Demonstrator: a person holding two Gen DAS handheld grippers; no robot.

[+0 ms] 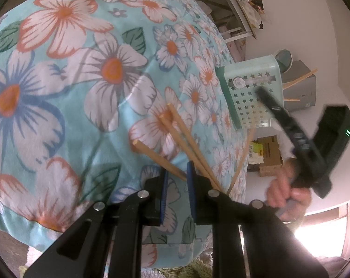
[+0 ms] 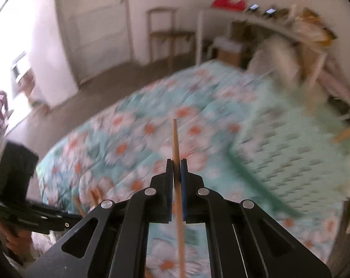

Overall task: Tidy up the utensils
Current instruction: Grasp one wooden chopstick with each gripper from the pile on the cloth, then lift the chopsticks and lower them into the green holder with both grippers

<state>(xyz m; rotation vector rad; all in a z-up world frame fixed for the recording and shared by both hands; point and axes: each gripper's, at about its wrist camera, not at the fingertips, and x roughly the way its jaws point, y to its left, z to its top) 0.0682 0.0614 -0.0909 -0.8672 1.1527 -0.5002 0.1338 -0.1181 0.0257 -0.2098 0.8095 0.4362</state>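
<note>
Three wooden chopsticks (image 1: pixel 175 136) lie on the floral bedspread (image 1: pixel 70 81), fanned out just ahead of my left gripper (image 1: pixel 177 178). Its jaws stand apart, with one stick's end between them; no grip shows. My right gripper (image 2: pixel 176 166) is shut on a single wooden chopstick (image 2: pixel 175 139) that points forward over the bed. A mint-green perforated basket (image 1: pixel 253 92) stands at the bed's right edge with chopsticks (image 1: pixel 300 78) sticking out; it shows blurred in the right wrist view (image 2: pixel 290 143). The right gripper's body (image 1: pixel 297 136) appears in the left wrist view beside the basket.
The bed ends close to the basket, with cardboard boxes (image 1: pixel 267 155) on the floor below. A white shelf (image 2: pixel 256 25) with clutter and a wooden chair (image 2: pixel 168 34) stand beyond the bed. The left gripper's body (image 2: pixel 19 185) is at the lower left.
</note>
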